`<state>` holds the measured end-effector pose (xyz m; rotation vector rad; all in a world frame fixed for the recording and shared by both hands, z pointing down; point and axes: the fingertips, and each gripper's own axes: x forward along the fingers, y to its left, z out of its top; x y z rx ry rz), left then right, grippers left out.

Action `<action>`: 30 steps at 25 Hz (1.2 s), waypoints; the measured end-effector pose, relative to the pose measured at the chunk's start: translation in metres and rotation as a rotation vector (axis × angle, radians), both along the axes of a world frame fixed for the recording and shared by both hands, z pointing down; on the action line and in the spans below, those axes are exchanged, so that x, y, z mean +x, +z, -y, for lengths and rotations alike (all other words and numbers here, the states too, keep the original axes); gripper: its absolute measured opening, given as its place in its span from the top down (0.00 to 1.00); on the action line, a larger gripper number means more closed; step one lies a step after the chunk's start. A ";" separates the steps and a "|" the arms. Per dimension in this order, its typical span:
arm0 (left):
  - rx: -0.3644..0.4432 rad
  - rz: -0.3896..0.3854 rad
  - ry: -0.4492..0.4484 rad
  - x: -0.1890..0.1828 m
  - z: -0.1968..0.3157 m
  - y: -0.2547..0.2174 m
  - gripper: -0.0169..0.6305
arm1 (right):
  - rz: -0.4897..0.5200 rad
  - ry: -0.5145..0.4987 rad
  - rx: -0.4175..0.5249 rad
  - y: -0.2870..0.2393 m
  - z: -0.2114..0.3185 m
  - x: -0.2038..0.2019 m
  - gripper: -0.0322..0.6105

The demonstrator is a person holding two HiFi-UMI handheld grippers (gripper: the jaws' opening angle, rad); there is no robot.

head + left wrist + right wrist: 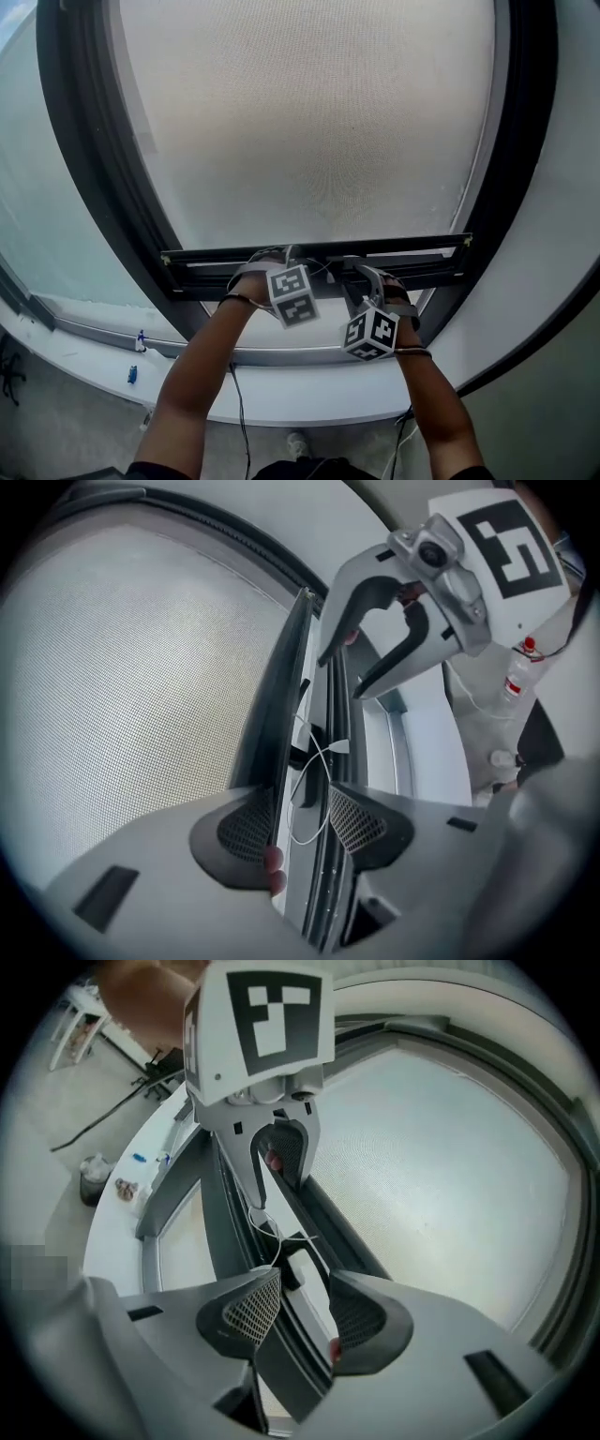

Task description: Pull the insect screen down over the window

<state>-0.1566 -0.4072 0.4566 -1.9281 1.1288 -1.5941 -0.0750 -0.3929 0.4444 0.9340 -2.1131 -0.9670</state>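
Observation:
The pale mesh insect screen (309, 112) covers most of the window, and its dark bottom bar (216, 258) lies level just above the sill. Both grippers hold this bar side by side near its middle. My left gripper (274, 255) is shut on it; in the left gripper view the bar (281, 696) runs between the left gripper's (300, 827) meshed pads. A hand's width to the right, my right gripper (361, 272) clamps the same bar (300, 1213), which passes through the right gripper (305, 1316). A thin white cord (314, 771) loops on the bar between them.
A thick dark window frame (84, 187) curves round the screen. Below runs a white sill (300, 394) with small blue items (139, 342) at its left. A plastic bottle (518, 672) stands at the right. Cables hang under the sill.

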 end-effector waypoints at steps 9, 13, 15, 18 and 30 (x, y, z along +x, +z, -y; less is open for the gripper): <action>-0.012 -0.018 0.000 0.000 0.001 0.001 0.68 | 0.402 0.111 -0.348 0.041 0.006 -0.016 0.71; -0.008 -0.020 0.002 0.001 0.002 -0.001 0.68 | 0.434 0.159 -0.404 0.049 0.022 -0.026 0.71; 0.000 -0.023 0.004 0.000 0.002 -0.001 0.68 | 0.442 0.167 -0.426 0.052 0.027 -0.031 0.71; 0.004 -0.031 0.006 0.000 0.001 0.000 0.68 | 0.459 0.172 -0.462 0.056 0.033 -0.036 0.71; -0.007 -0.033 0.011 0.002 0.002 -0.001 0.68 | 0.533 0.179 -0.546 0.059 0.040 -0.043 0.72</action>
